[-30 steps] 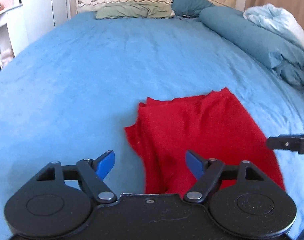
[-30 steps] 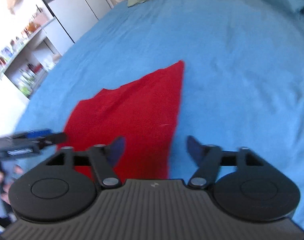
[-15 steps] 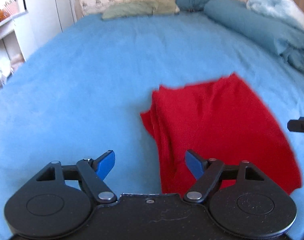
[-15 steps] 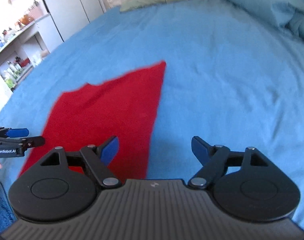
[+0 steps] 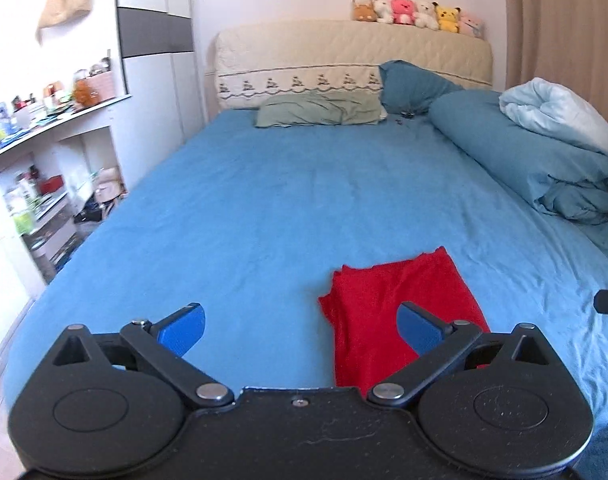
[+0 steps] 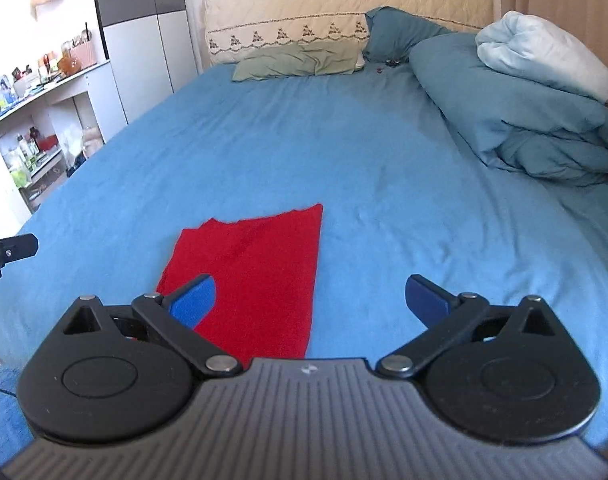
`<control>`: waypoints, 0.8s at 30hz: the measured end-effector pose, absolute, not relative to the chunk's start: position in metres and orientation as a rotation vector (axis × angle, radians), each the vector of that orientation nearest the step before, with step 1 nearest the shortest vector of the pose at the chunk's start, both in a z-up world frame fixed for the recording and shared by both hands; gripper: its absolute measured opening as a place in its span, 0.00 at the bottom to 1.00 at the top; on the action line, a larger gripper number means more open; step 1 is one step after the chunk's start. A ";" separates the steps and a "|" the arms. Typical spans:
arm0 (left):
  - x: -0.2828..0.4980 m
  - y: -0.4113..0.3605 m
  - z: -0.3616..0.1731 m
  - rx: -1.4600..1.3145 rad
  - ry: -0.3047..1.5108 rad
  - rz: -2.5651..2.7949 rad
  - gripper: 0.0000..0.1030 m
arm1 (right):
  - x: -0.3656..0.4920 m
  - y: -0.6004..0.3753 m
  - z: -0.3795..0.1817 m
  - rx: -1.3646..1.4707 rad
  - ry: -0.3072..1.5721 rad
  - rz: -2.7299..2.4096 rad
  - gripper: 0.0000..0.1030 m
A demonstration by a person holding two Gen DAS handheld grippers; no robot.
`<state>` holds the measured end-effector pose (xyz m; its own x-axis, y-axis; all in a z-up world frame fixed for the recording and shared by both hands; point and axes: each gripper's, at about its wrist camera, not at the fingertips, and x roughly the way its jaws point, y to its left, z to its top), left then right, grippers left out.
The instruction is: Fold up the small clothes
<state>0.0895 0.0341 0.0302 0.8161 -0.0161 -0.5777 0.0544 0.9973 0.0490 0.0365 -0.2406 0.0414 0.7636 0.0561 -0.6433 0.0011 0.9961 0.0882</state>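
Lying flat on the near part of the blue bed (image 5: 263, 200), the folded red cloth (image 5: 384, 312) touches neither tool. The left tool (image 5: 301, 326) and right tool (image 6: 310, 298) are both spread wide and hold nothing, positioned above the bed's near edge.

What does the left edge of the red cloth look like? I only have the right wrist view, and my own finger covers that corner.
Observer: In the left wrist view the red cloth shows stacked layers bunched along its left edge, so it is already folded over.
Operator: Is the left gripper holding any of it?
Observer: No. The left gripper is open with nothing between its fingers; most of the gap shows bare blue sheet.
Operator: Anything beyond the headboard top that my view cuts off?
Observer: A full row of plush toys sits on the headboard; your view clips them at the top edge.
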 end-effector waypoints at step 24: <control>0.009 0.013 -0.007 0.126 0.648 -0.068 1.00 | -0.056 -0.203 -0.008 0.049 0.863 -0.034 1.00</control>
